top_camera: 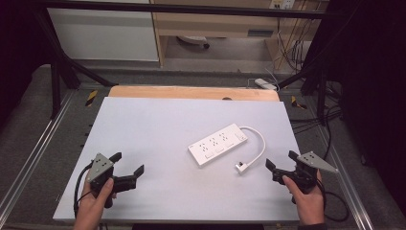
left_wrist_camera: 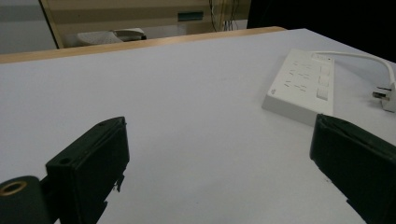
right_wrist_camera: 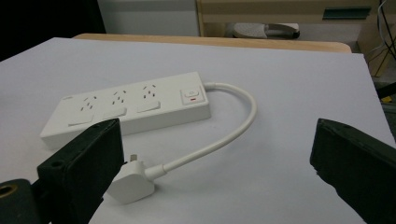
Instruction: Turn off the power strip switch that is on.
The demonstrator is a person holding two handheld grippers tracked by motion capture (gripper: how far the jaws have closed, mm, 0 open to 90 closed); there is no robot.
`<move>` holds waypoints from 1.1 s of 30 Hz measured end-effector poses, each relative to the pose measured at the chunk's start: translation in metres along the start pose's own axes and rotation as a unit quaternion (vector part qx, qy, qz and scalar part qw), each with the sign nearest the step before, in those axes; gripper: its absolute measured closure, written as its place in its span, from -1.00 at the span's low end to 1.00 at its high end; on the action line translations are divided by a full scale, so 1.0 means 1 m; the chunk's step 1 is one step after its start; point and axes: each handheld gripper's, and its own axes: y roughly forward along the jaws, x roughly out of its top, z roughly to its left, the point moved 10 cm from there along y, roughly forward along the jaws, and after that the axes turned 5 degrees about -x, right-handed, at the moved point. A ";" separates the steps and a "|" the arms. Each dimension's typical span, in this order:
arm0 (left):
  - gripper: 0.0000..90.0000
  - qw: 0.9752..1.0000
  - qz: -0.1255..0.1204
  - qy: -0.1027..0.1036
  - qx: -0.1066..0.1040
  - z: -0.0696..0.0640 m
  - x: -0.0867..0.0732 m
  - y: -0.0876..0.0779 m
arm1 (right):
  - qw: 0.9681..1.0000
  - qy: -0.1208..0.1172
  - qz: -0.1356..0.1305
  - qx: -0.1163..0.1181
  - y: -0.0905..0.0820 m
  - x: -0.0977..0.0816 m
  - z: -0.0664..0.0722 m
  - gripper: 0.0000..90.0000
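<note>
One power strip (top_camera: 218,143) with three sockets, perhaps one switch, lies mid-worktop (top_camera: 158,120), its plug (top_camera: 241,166) beside it. Left claw (top_camera: 128,164) and right claw (top_camera: 280,160) both gape, empty.

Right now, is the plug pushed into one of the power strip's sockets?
No, the plug lies loose on the table at the end of its cable, in front of the power strip.
</note>
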 end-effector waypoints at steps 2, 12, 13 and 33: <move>-0.90 1.000 0.001 0.002 -0.003 -0.001 0.000 0.001 | 1.000 -0.002 0.005 0.007 -0.002 -0.001 0.004 -0.93; -0.90 1.000 0.004 0.004 -0.003 -0.003 -0.001 0.001 | 1.000 -0.011 0.007 0.020 0.000 0.008 0.018 -0.91; -0.90 1.000 0.004 0.004 -0.004 -0.003 -0.001 0.001 | 1.000 -0.015 0.009 0.021 0.000 0.009 0.020 -0.91; -0.90 1.000 0.005 -0.001 -0.008 -0.003 -0.002 0.002 | 0.999 -0.025 0.006 0.045 0.015 0.030 0.045 -0.87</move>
